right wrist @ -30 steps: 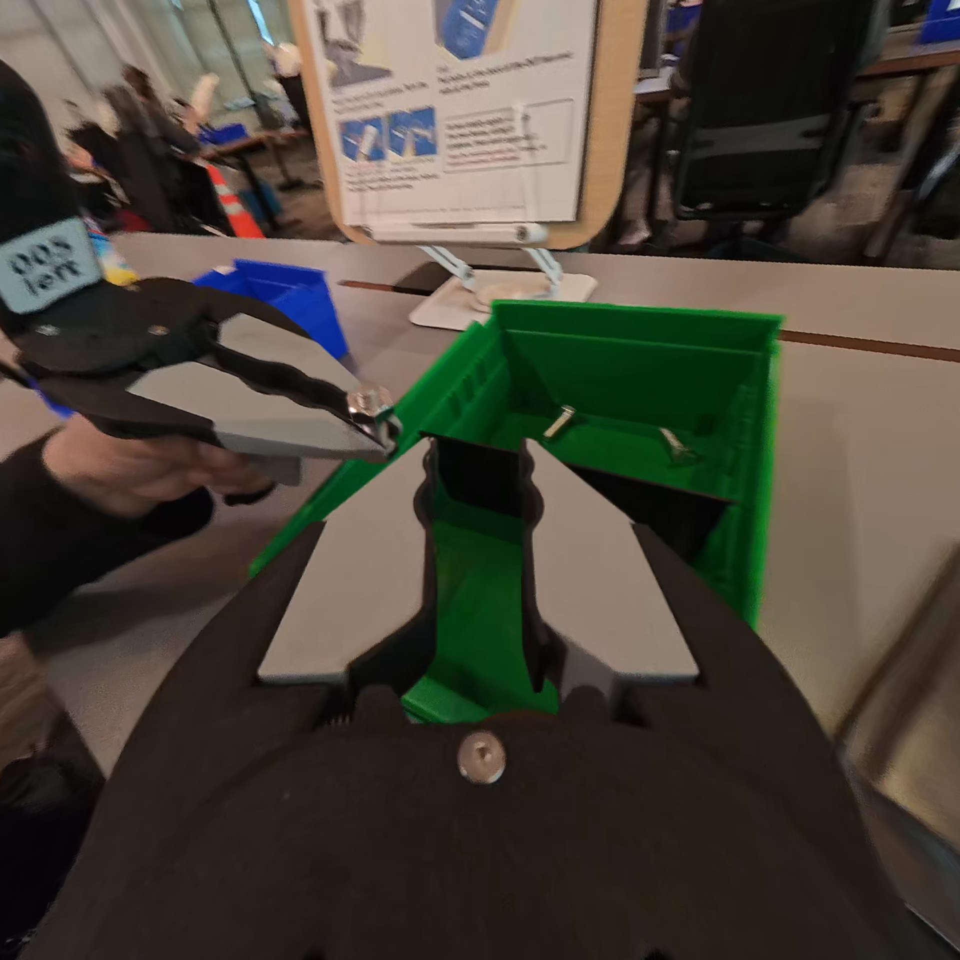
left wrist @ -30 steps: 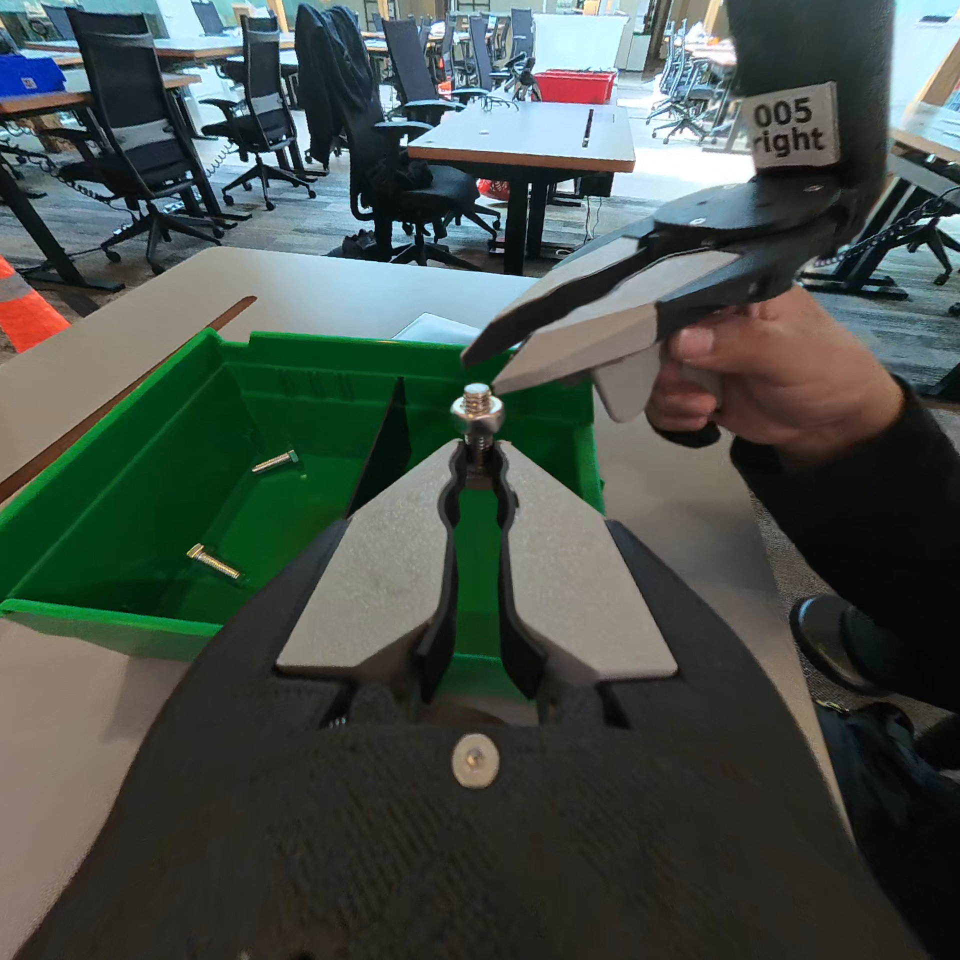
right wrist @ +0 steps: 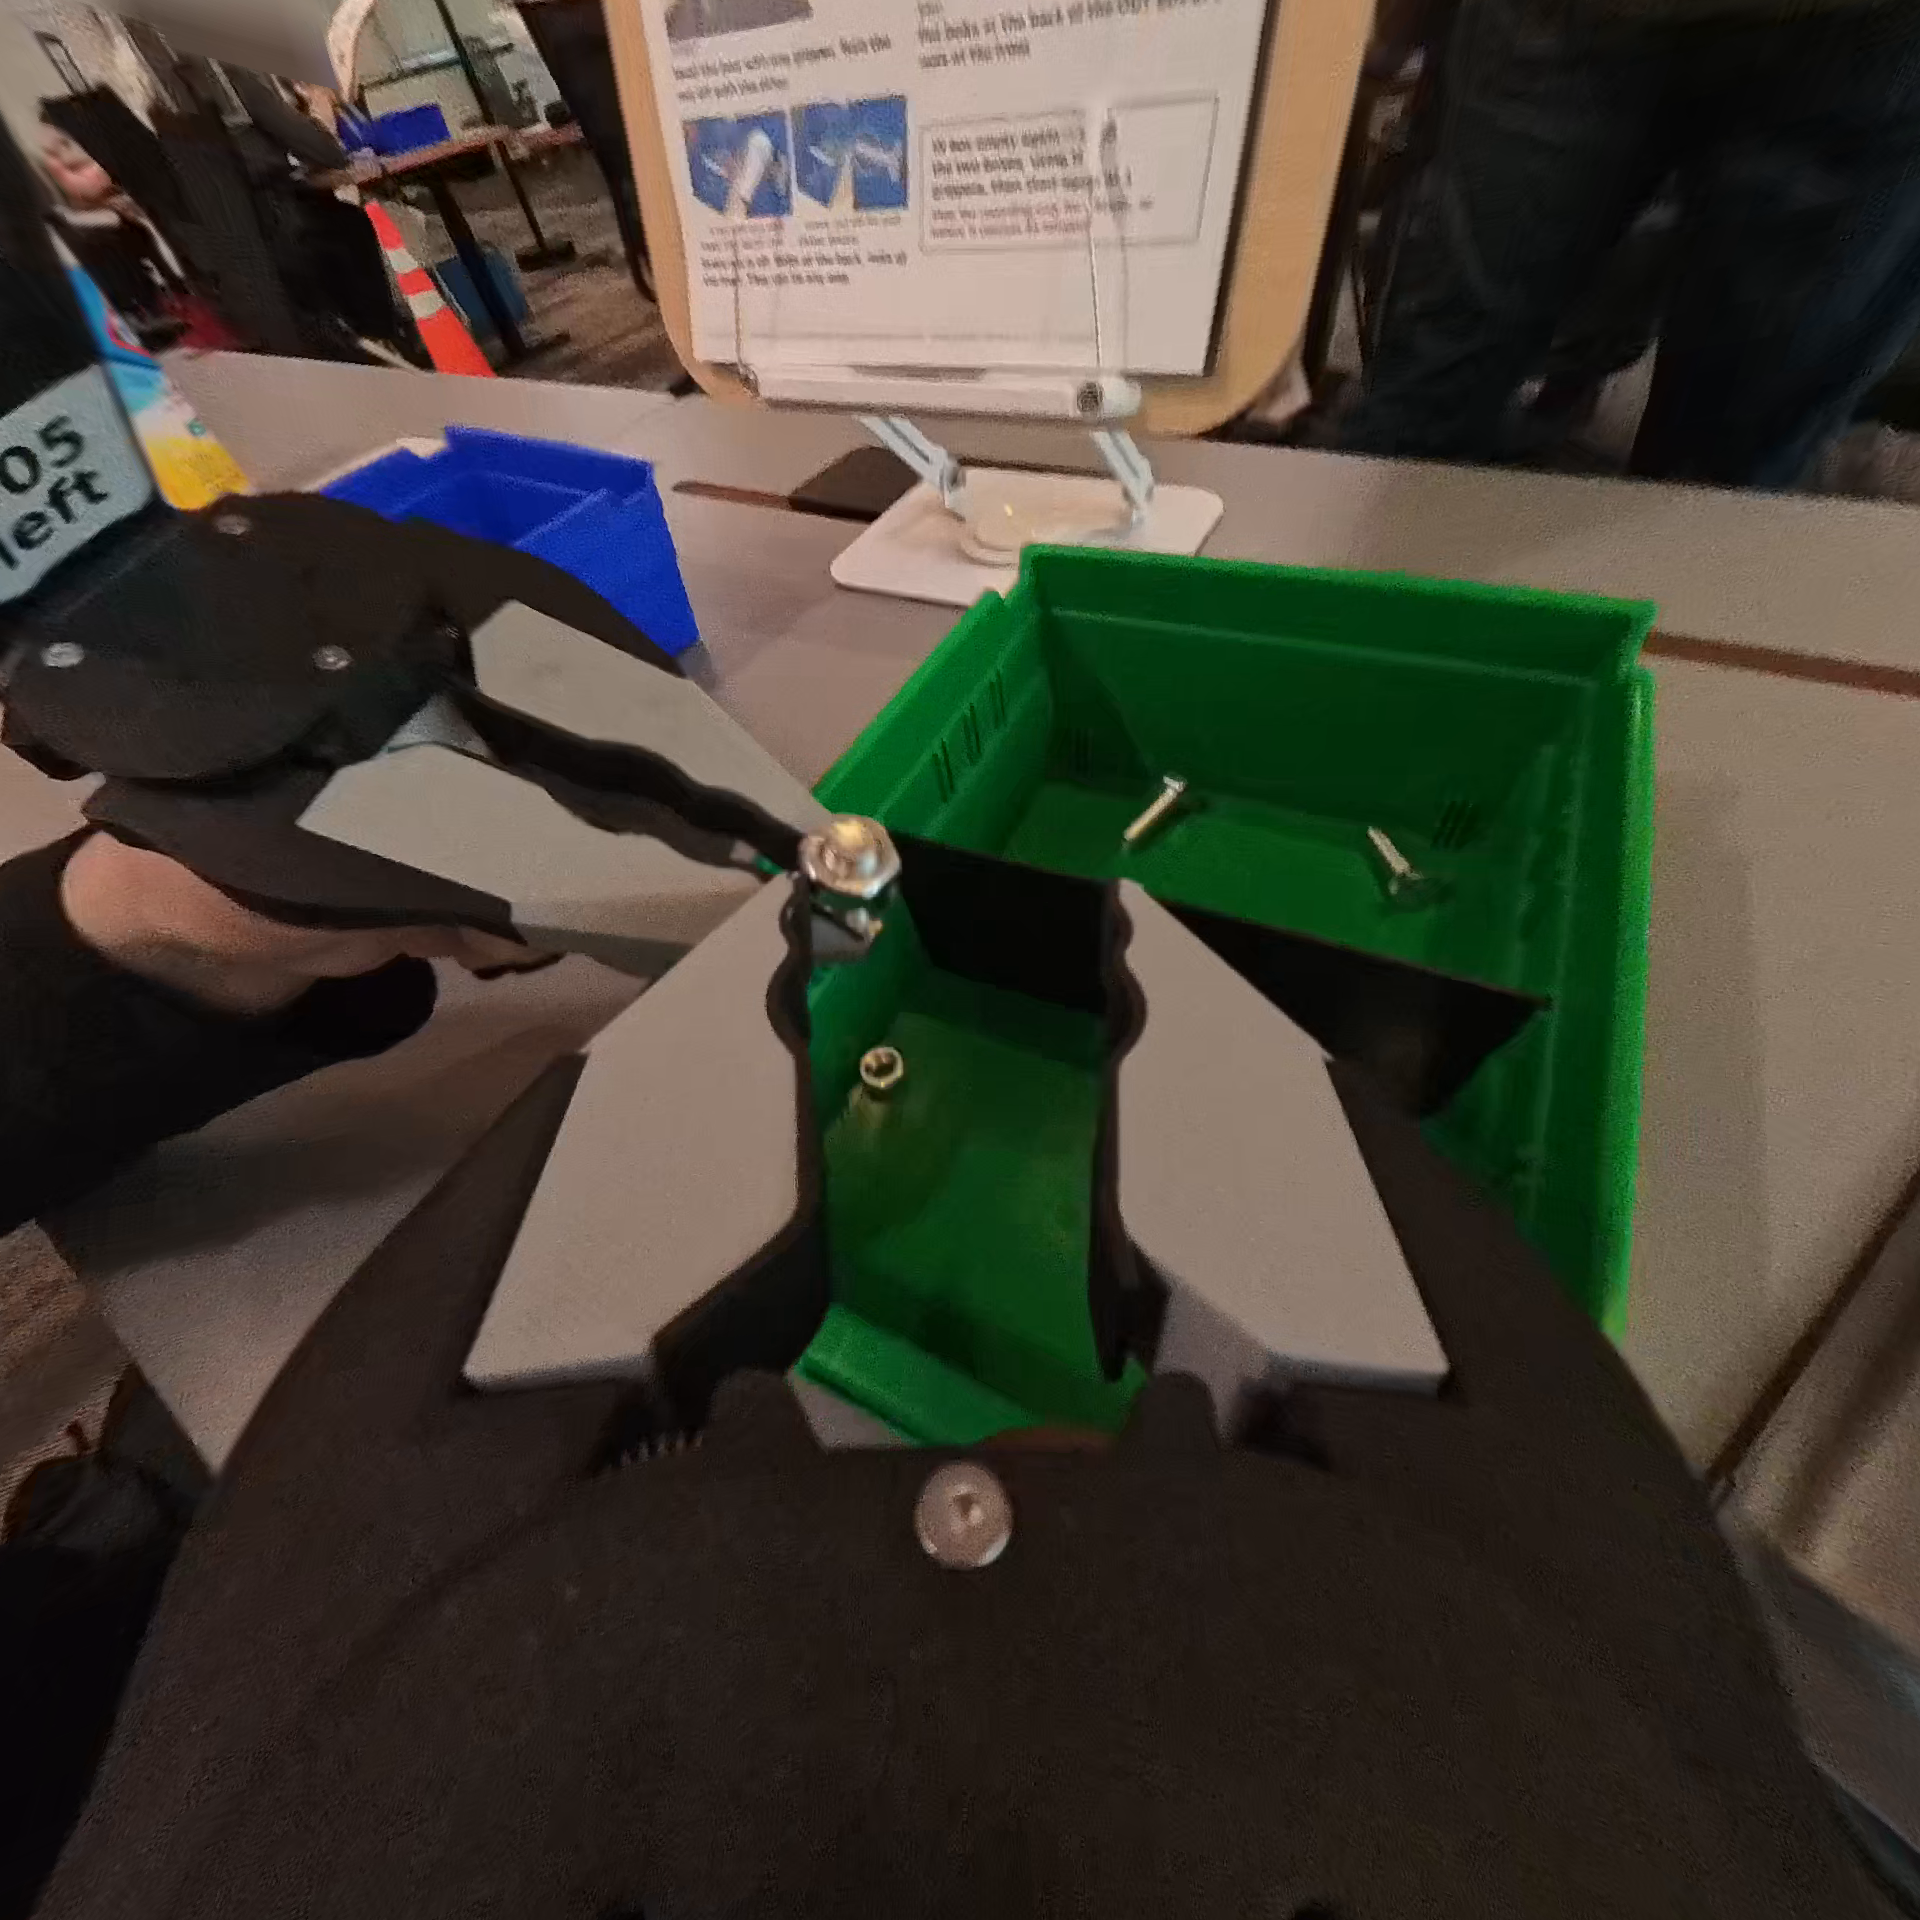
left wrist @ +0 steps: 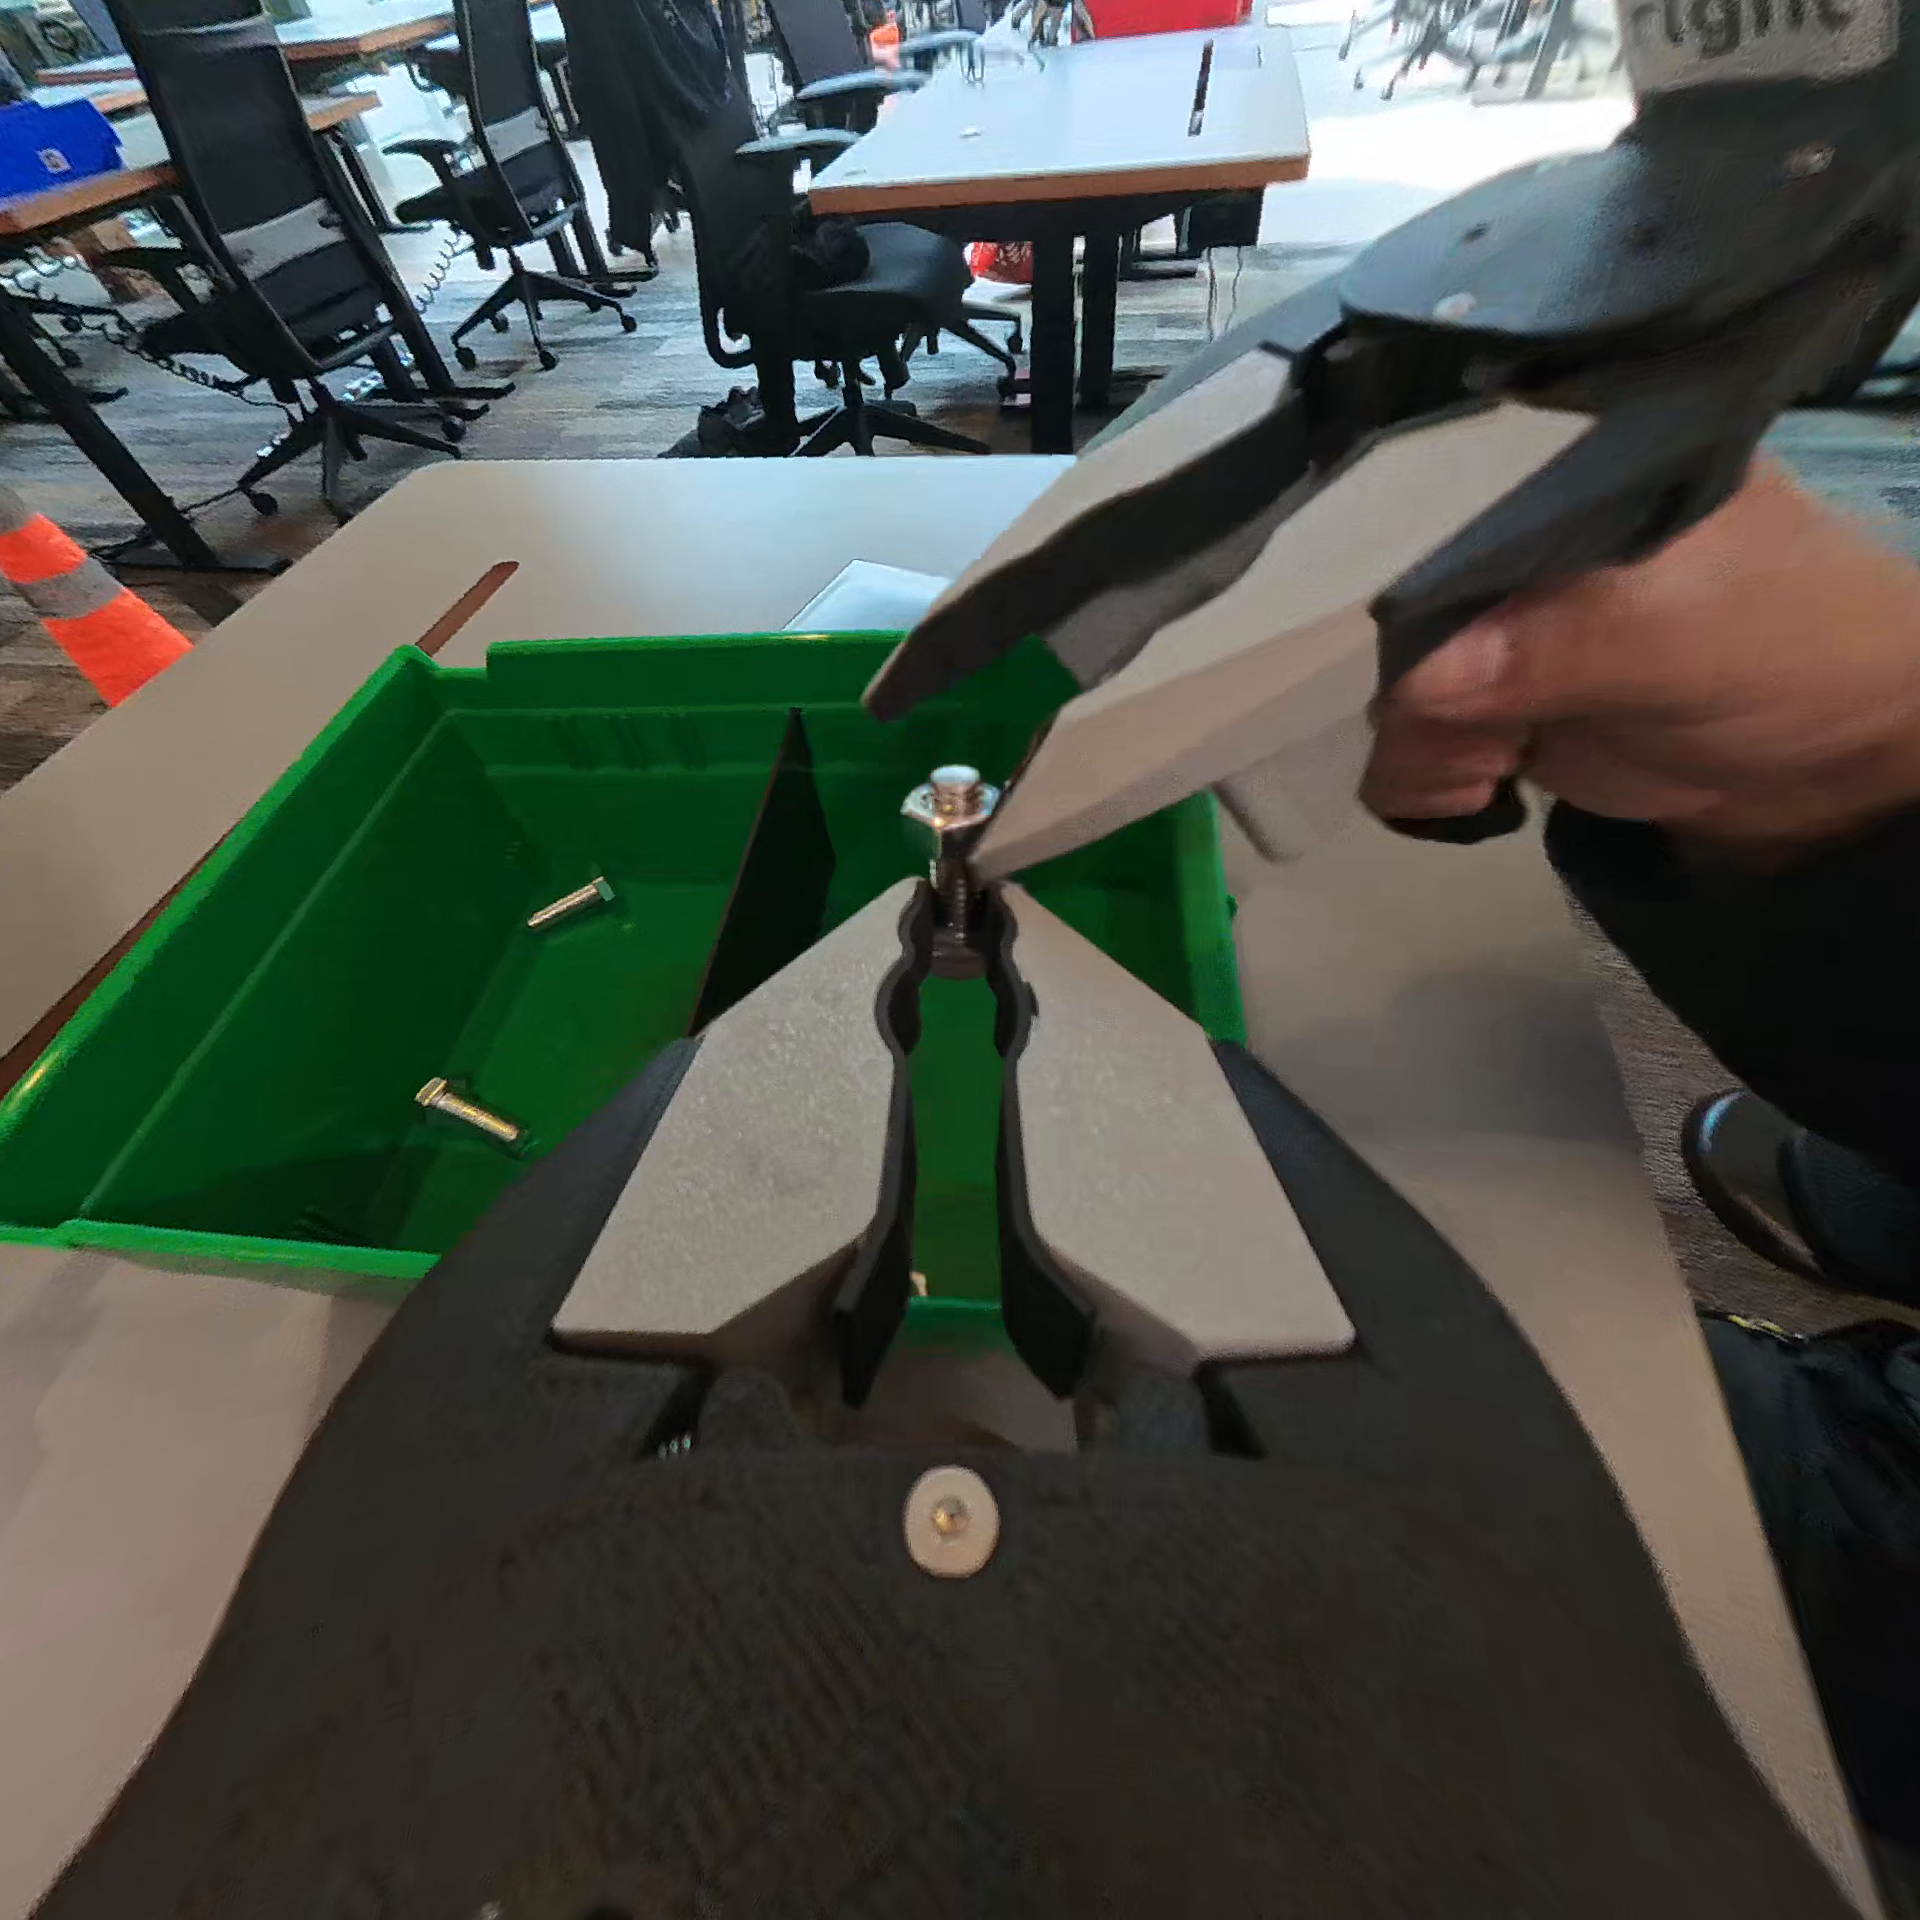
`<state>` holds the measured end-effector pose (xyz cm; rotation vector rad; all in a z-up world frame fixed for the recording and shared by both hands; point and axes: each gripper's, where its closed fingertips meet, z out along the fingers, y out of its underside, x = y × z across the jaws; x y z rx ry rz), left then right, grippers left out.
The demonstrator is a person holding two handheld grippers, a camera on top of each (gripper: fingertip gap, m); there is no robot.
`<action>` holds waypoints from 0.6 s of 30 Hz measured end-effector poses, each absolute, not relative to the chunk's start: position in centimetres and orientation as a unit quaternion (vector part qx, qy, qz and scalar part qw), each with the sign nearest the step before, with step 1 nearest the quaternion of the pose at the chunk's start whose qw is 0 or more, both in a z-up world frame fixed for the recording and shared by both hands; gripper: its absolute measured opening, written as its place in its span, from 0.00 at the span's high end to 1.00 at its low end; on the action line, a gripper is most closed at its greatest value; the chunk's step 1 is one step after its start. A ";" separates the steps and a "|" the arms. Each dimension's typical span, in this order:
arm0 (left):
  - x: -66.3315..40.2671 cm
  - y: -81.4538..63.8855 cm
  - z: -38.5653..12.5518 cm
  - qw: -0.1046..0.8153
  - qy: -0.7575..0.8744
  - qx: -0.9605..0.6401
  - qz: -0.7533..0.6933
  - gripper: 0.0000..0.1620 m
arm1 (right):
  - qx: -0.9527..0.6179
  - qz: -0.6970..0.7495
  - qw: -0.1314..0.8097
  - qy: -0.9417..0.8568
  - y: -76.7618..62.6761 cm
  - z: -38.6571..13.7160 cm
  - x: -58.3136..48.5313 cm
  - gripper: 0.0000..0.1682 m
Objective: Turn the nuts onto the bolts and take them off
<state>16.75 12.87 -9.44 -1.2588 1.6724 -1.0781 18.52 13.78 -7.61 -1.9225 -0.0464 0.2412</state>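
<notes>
Left wrist view: nut (left wrist: 950, 808) sits near top of bolt (left wrist: 952, 902), above green bin (left wrist: 260, 1049). Left gripper (left wrist: 953, 914) pinches bolt. Right gripper (left wrist: 940, 769), spread wide, has moved in, one finger now touching nut. Turning likely next.

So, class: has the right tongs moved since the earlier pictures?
Yes. The right tongs came down toward the nut, nearer the green bin.

I've got the bin (left wrist: 260, 935) on the table (left wrist: 644, 540), divider (left wrist: 769, 862) across it: 2 bolts (left wrist: 569, 902) in far compartment, nut (right wrist: 881, 1070) in near one. Stand (right wrist: 1029, 520) behind bin.
</notes>
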 end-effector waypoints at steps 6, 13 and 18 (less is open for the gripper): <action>16.9 13.7 -9.4 0.396 0.651 -0.497 -0.415 0.96 | -0.795 0.099 0.597 -0.022 13.5 -5.8 18.3 0.80; 16.9 14.0 -9.6 0.399 0.649 -0.501 -0.410 0.96 | -0.858 0.024 0.514 0.012 13.5 -9.6 21.2 0.85; 16.9 13.6 -9.3 0.403 0.657 -0.492 -0.405 0.96 | -0.782 0.147 0.604 -0.038 13.7 -5.1 16.5 0.76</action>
